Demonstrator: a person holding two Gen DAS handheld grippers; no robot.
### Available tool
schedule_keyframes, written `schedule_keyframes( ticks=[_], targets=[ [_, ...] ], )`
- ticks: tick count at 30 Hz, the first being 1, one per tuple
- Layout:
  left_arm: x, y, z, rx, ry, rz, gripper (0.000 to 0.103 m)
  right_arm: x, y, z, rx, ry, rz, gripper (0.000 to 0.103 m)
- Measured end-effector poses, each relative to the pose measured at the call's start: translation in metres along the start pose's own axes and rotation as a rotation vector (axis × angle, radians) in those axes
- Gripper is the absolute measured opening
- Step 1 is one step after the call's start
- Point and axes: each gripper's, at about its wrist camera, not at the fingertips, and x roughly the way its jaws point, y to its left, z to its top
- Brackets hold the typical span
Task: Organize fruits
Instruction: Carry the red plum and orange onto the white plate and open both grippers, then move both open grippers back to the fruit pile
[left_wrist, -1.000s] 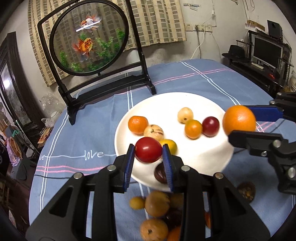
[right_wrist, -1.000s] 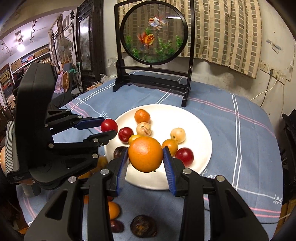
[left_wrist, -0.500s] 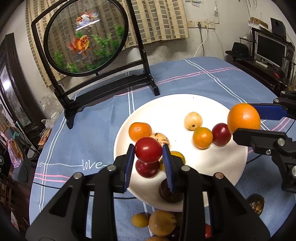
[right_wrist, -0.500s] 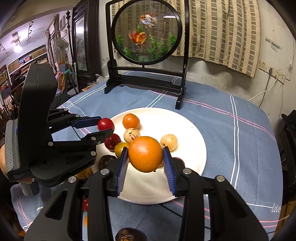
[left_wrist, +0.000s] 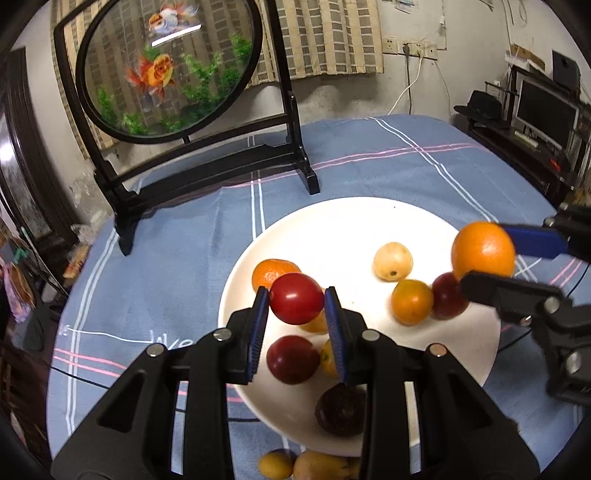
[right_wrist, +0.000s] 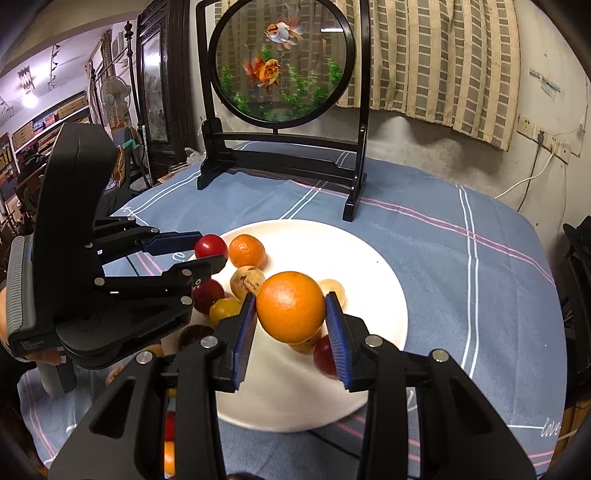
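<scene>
Left gripper (left_wrist: 296, 299), blue pads clamped on a glossy red cherry tomato (left_wrist: 296, 297), held above the near-left part of the round white plate (left_wrist: 332, 221); the tomato's slightly longer axis runs across, pad to pad. Right gripper (right_wrist: 291, 307), pads clamped on a round orange (right_wrist: 290, 305) above the plate's middle; it is near-spherical, with no readable axis. Beneath lie a mandarin (left_wrist: 266, 271), a pale fruit (left_wrist: 392, 261) and a dark red fruit (left_wrist: 292, 359) on the plate.

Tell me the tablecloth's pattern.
Blue tablecloth with white and pink stripes; clearest in the right wrist view.
</scene>
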Motion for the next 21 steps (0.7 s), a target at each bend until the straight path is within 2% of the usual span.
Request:
schedule_keyframes(
  ticks=[4, 13, 15, 16, 17, 19, 21],
  targets=[
    [0.009, -0.004, 0.001, 0.012, 0.010, -0.006, 0.031, 0.010, 0.001, 0.004, 0.002, 0.002, 0.008, 0.038],
    [0.025, -0.030, -0.009, 0.130, 0.030, -0.039, 0.033, 0.033, -0.002, 0.012, 0.021, 0.038, 0.021, 0.038],
    [0.025, -0.031, -0.009, 0.136, 0.021, -0.035, 0.043, 0.038, -0.007, 0.015, 0.047, 0.055, 0.036, 0.039],
    [0.024, -0.031, -0.009, 0.136, 0.013, -0.034, 0.053, 0.041, -0.009, 0.017, 0.069, 0.067, 0.040, 0.042],
    [0.023, -0.030, -0.008, 0.137, 0.001, -0.030, 0.056, 0.040, -0.011, 0.019, 0.079, 0.059, 0.034, 0.043],
    [0.019, -0.027, -0.007, 0.127, -0.014, -0.031, 0.057, 0.035, -0.013, 0.021, 0.091, 0.030, 0.034, 0.066],
    [0.016, -0.022, -0.006, 0.113, -0.016, -0.022, 0.057, 0.029, -0.015, 0.021, 0.101, 0.004, 0.022, 0.066]
  ],
)
